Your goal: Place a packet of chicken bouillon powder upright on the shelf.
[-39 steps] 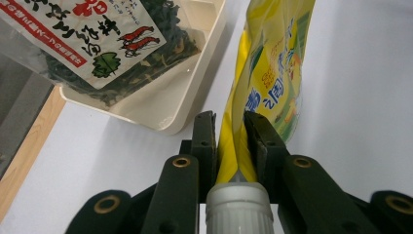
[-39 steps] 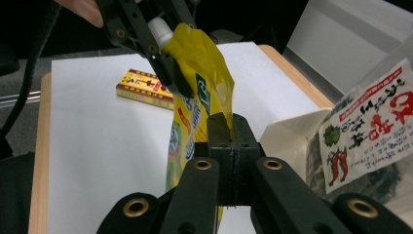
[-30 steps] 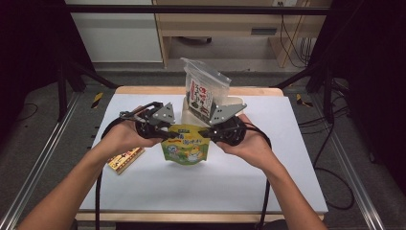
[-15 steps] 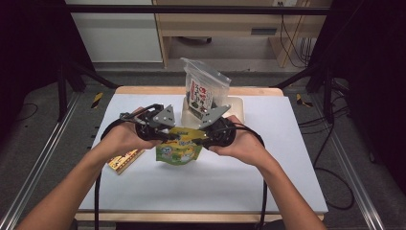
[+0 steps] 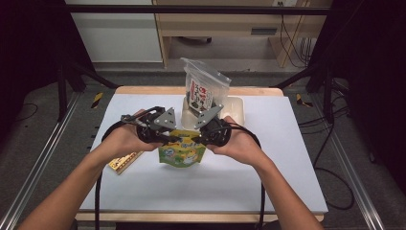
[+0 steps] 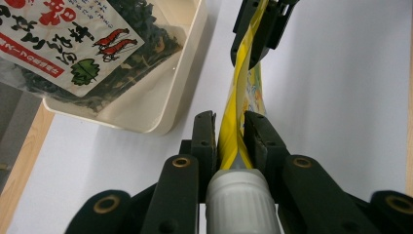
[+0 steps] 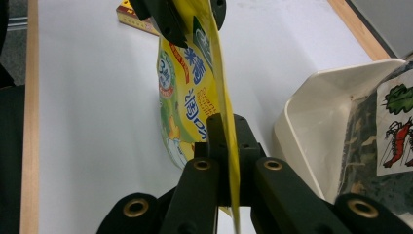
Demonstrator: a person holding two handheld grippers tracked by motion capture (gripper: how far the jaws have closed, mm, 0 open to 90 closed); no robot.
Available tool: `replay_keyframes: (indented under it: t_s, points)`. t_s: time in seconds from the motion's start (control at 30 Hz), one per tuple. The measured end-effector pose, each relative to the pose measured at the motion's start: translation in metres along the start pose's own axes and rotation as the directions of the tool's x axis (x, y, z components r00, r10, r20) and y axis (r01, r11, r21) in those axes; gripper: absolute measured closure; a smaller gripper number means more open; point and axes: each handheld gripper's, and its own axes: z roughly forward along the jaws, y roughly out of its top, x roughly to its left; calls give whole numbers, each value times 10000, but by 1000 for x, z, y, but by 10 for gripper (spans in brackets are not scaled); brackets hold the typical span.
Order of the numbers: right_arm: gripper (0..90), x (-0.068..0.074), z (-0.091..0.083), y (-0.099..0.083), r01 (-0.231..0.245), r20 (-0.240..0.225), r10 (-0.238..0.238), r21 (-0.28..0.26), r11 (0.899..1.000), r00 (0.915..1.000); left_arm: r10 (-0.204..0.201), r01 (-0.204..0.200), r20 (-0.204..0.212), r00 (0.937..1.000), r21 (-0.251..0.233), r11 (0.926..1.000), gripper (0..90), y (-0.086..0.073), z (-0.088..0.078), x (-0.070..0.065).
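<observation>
One yellow pouch (image 5: 182, 149) pinched by two tongs: left (image 5: 168, 137), right (image 5: 195, 139).

One yellow pouch (image 5: 182, 152), one seaweed bag (image 5: 205, 91), one cream tray (image 5: 237, 109), one small yellow box (image 5: 123, 162), two grippers, left (image 5: 168, 136) and right (image 5: 195, 139), one white table (image 5: 268, 158).

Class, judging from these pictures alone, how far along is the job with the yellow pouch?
Done: the seaweed bag stands in the cream tray. In hand: the left gripper and right gripper both clamp the top edge of the yellow pouch, holding it above the white table. Left, probably: placing it. A small box lies untouched.
</observation>
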Motion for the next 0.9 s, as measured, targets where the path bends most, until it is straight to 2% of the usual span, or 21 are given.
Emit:
replay_keyframes:
  t_s: [0.13, 0.2, 0.23, 0.27, 0.3, 0.33, 0.37, 0.4, 0.5, 0.53, 0.57, 0.67, 0.7, 0.73, 0.77, 0.8, 0.9]
  points:
    - [900, 0, -3, 1, -187, -106, 188, 90, 9998, 9998, 42, -42, -83, 10000, -73, 10000, 739, 0, 1, -1]
    - [900, 0, -5, 2, -291, -30, 292, 209, 9994, 9996, -118, 113, -185, 9998, -246, 9996, 624, 0, 1, 0]
    - [900, 0, -5, 2, -291, -30, 292, 209, 9994, 9996, -105, 97, -229, 9997, -345, 9994, 624, 0, 1, 0]
    - [900, 0, -6, 1, -335, -30, 336, 263, 9991, 9994, -97, 82, -313, 9995, -462, 9989, 550, 0, 2, 0]
    - [900, -2, -8, 1, -549, 130, 545, 281, 9981, 9984, -176, 149, -418, 9990, -652, 9978, 415, -1, 2, -1]
    - [900, -2, -8, 1, -549, 130, 545, 281, 9981, 9984, -176, 149, -418, 9990, -652, 9978, 365, -1, 2, -1]
    - [900, -3, -9, 1, -638, 112, 635, 303, 9975, 9979, -304, 264, -508, 9982, -775, 9966, 365, -1, 2, 0]
    - [900, -6, -13, 0, -945, 268, 935, 385, 9948, 9953, -400, 352, -537, 9978, -876, 9955, 300, -2, 1, 0]
    - [900, -8, -16, -1, -1187, 400, 1168, 496, 9917, 9923, -855, 762, -692, 9939, -1276, 9889, 234, -3, -1, 1]
    - [900, -9, -19, -2, -1309, 521, 1278, 609, 9895, 9904, -971, 855, -859, 9916, -1295, 9879, 200, -4, -2, 2]
    - [900, -10, -25, -4, -1532, 693, 1489, 604, 9864, 9864, -1285, 1135, -1104, 9855, -1335, 9845, 131, -7, -3, 3]
    - [900, -12, -33, -6, -1823, 880, 1769, 566, 9816, 9803, -1546, 1368, -1279, 9797, -1379, 9810, 111, -12, -3, 5]
    - [900, -14, -41, -10, -2068, 1028, 2006, 539, 9769, 9743, -1918, 1715, -1367, 9719, -1474, 9741, 97, -17, -3, 7]
    - [900, -15, -45, -12, -2145, 1117, 2077, 526, 9753, 9718, -1918, 1715, -1367, 9719, -1474, 9741, 97, -17, -3, 7]
    - [900, -17, -49, -15, -2256, 1174, 2185, 516, 9728, 9688, -2198, 1966, -1488, 9641, -1558, 9680, 93, -22, -2, 9]
    - [900, -19, -52, -18, -2275, 1239, 2200, 500, 9725, 9676, -2198, 1966, -1488, 9641, -1558, 9680, 90, -22, -2, 9]
    - [900, -21, -59, -23, -2461, 1362, 2382, 444, 9682, 9616, -2388, 2121, -1713, 9558, -1604, 9640, 90, -29, 0, 9]
